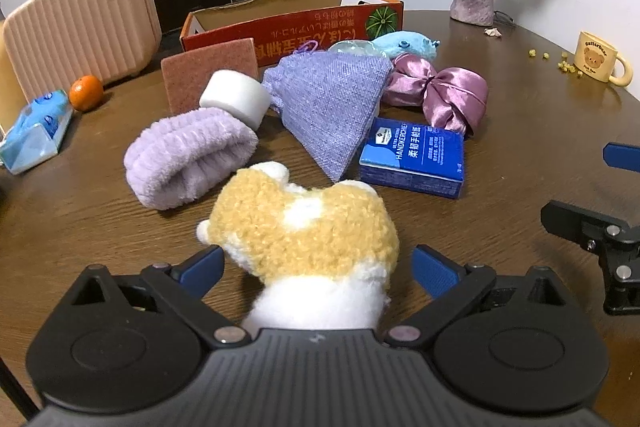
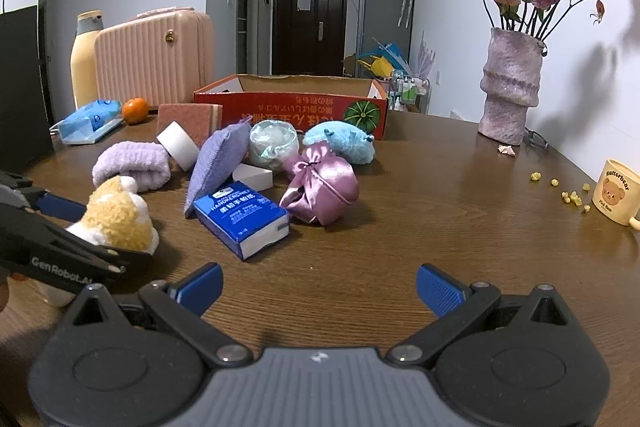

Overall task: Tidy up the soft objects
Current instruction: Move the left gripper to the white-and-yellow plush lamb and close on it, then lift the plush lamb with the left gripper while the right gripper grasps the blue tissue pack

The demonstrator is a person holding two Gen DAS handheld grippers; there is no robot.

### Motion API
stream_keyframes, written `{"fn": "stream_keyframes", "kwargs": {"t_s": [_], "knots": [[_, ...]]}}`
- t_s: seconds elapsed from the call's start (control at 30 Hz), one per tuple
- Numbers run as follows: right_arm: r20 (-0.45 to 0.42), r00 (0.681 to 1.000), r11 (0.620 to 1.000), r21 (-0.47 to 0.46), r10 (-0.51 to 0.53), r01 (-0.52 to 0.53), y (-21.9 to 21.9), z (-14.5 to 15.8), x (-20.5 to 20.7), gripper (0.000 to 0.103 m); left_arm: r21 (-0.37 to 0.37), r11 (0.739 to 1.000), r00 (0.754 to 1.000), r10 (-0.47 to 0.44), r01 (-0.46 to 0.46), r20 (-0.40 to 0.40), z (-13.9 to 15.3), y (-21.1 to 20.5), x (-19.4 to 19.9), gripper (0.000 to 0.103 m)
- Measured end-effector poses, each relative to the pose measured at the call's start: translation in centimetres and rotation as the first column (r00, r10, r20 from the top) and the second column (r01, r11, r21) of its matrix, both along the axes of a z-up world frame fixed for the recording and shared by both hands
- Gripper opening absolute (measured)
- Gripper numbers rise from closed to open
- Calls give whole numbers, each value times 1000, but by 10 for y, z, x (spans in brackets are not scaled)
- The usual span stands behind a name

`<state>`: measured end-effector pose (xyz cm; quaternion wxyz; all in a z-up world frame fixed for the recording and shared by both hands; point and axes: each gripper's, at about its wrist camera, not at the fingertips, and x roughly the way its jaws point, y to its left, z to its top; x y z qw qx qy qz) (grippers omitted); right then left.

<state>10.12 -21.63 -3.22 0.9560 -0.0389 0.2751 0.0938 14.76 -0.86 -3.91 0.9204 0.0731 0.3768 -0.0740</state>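
Note:
A yellow-and-white plush toy (image 1: 304,223) lies on the brown table between the spread fingers of my left gripper (image 1: 318,269), which is open around it. In the right wrist view the same plush (image 2: 120,219) sits at the left, inside that gripper. My right gripper (image 2: 319,287) is open over bare table with nothing in it. Beyond lie a fluffy purple towel roll (image 1: 188,155), a purple knitted pouch (image 1: 332,99), a pink satin bundle (image 1: 436,95), a blue plush (image 1: 404,43) and a blue tissue pack (image 1: 414,157). An open orange cardboard box (image 2: 292,107) stands behind them.
A pink case (image 1: 80,23), an orange (image 1: 86,93) and a light-blue wipes pack (image 1: 36,131) sit at the far left. A purple vase (image 2: 510,87) with dried roses and a bear mug (image 2: 618,193) stand at the right, with yellow crumbs (image 2: 568,195) nearby.

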Motion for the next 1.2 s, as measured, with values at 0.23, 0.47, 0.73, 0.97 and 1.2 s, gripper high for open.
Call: {"fn": "stream_keyframes", "kwargs": {"t_s": [0.23,0.47,0.73,0.97,1.2], "knots": [[-13,1000,1000,-19,-3,2,6,-2,6,103,-54,999,1000,-7,6,-27,-7,6,5,78],[-27,1000,1000,-30,7,-8,15,-5,11,103,-73,997,1000,-25,24,-8,-7,6,4,71],[-41,999,999,-43,15,-16,20,-8,16,103,-111,994,999,-10,13,31,-2,14,-1,67],[-40,999,998,-50,21,-23,23,-9,20,103,-154,988,991,36,-16,126,13,25,-13,67],[-37,999,998,-55,36,-38,29,-9,23,103,-175,982,942,122,-69,313,31,35,-35,67]]}}
